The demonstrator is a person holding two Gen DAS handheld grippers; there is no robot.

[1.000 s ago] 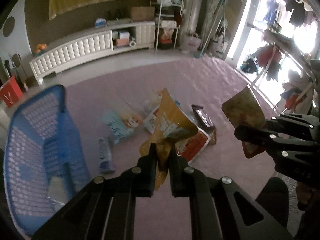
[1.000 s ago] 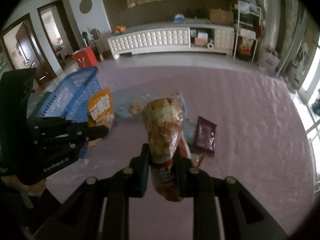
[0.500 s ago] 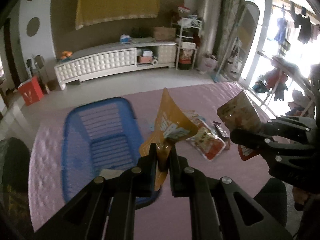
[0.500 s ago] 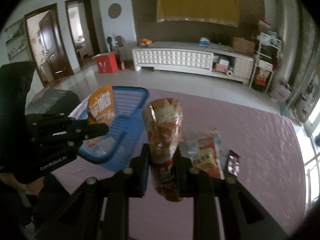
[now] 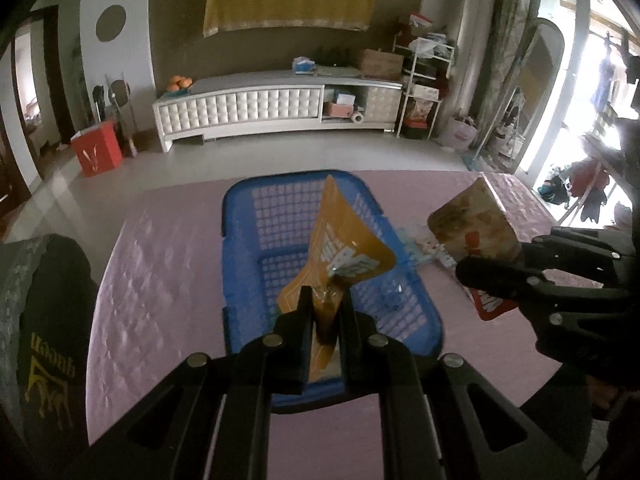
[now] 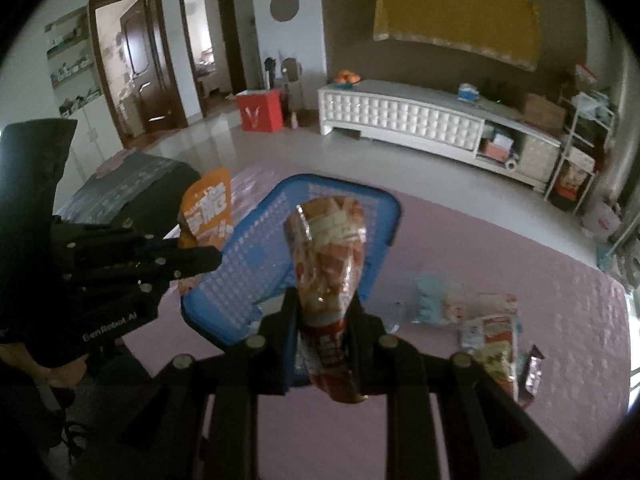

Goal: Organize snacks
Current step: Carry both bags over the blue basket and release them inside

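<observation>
Swung across from the loose snacks to above the blue basket (image 5: 248,240) since a second ago, both grippers, each keeping its packet. Now centred under the left gripper (image 5: 326,312), that basket, where earlier sat at the left edge of that view.

Two grippers, two held packets. Pinched on the lower corner of an orange packet (image 5: 344,248), the left gripper, packet standing up over the basket's inside. Clamped around the waist of a red-and-tan checked packet (image 6: 328,256), the right gripper (image 6: 326,320), packet upright and hanging over the basket's near right corner.

One basket, on a pink quilted mat (image 5: 160,264). Inside, mostly bare mesh; something pale near its front wall, largely covered by the left gripper's fingers, too hidden to name.

Left on the mat to the right of the basket: a loose heap, about four packets by count in the right wrist view — a pale blue one (image 6: 430,302), a white one with red print (image 6: 494,344), a dark purple bar (image 6: 534,372) and a clear wrapper (image 6: 394,314) just beside the basket. Overlapping and blurred, so count uncertain; in the left wrist view mostly screened behind the right gripper's packet.

Cut off at the frame edges: a dark garment (image 5: 48,340) with yellow lettering, and part of a hand (image 6: 60,376) under the left gripper.
</observation>
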